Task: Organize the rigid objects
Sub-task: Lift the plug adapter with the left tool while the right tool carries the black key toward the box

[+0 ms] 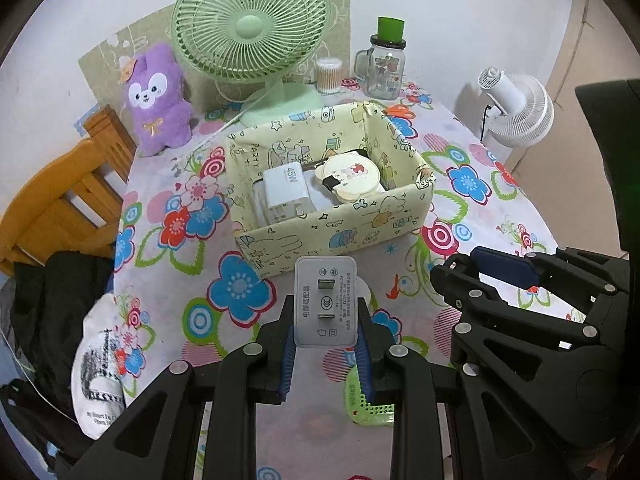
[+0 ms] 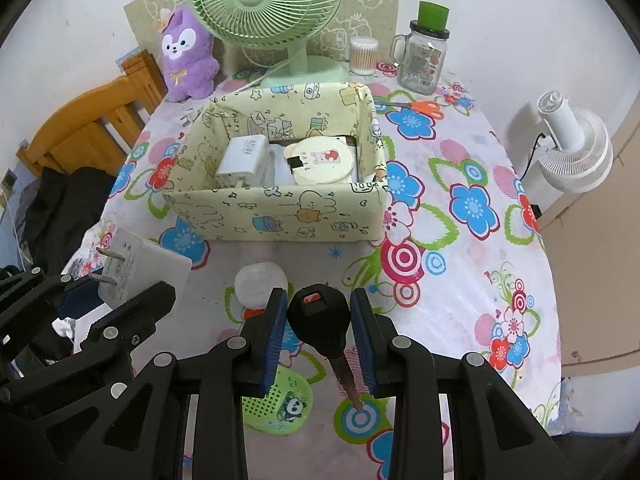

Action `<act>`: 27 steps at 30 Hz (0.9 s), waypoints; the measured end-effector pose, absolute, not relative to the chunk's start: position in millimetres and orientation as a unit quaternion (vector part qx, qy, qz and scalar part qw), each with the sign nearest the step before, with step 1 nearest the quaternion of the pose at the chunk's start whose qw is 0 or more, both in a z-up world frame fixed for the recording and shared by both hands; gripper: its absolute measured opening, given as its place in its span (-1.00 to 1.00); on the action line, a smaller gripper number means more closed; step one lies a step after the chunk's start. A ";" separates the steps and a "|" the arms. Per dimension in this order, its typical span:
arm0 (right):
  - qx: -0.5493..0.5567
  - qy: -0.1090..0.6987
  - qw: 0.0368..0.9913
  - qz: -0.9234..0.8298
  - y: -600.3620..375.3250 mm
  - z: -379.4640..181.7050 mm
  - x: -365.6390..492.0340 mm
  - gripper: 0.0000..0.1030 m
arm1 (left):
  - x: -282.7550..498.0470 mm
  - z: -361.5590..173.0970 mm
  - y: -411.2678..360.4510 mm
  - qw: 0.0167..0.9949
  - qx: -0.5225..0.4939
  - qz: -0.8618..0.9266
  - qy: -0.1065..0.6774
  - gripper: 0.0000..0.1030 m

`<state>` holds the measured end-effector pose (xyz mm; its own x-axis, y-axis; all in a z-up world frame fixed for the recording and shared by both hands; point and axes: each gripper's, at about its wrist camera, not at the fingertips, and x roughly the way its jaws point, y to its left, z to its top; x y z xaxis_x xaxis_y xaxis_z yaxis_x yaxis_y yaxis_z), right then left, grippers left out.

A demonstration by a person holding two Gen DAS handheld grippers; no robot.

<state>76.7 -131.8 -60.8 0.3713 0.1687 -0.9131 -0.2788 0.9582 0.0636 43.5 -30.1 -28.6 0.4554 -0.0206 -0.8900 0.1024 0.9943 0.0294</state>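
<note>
A wooden chair (image 1: 60, 200) stood at the left edge of the flower-print tablecloth (image 1: 472, 208), with a purple plush toy (image 1: 158, 100) and a pale green desk fan (image 1: 250, 24) behind. The left gripper (image 1: 325, 320) was clamped on a grey rectangular power adapter (image 1: 325, 300), its 2 prongs facing the camera, held above the cloth just in front of the yellow cartoon-print storage box (image 1: 340, 220). Inside that box lay a white 45W charger (image 1: 286, 190) and a round cream mirror (image 1: 350, 178). A small white case (image 2: 260, 282) and a green perforated plastic piece (image 2: 276, 404) lay on the cloth. The right gripper (image 2: 320, 320) was closed on a black-headed key (image 2: 318, 320), blade pointing toward the camera. Orange scissors (image 2: 424, 107) and a glass mug-jar with a green lid (image 2: 424, 56) lay beyond.
</note>
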 end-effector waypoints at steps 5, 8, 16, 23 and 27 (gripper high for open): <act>-0.051 0.544 0.827 0.131 -131.6 -55.4 76.3 -0.31 | 43.6 -22.7 -29.8 0.855 0.042 -0.041 0.515 -0.52; -0.053 0.541 0.830 0.129 -131.9 -49.6 78.5 -0.31 | 46.0 -18.0 -30.1 0.857 0.042 -0.042 0.512 -0.52; -0.061 0.533 0.832 0.141 -129.0 -37.5 95.1 -0.31 | 60.5 -7.8 -27.5 0.861 0.030 -0.031 0.507 -0.52; -0.065 0.529 0.832 0.153 -125.7 -28.5 114.1 -0.31 | 75.0 0.3 -26.1 0.864 0.028 -0.019 0.502 -0.52; -0.068 0.527 0.832 0.158 -124.8 -24.7 125.2 -0.31 | 83.5 2.7 -25.4 0.865 0.024 -0.018 0.501 -0.52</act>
<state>125.2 -124.8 -24.7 0.3941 0.1911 -0.8990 -0.3349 0.9407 0.0531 83.5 -25.4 2.7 0.4975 -0.0063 -0.8675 0.0550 0.9982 0.0242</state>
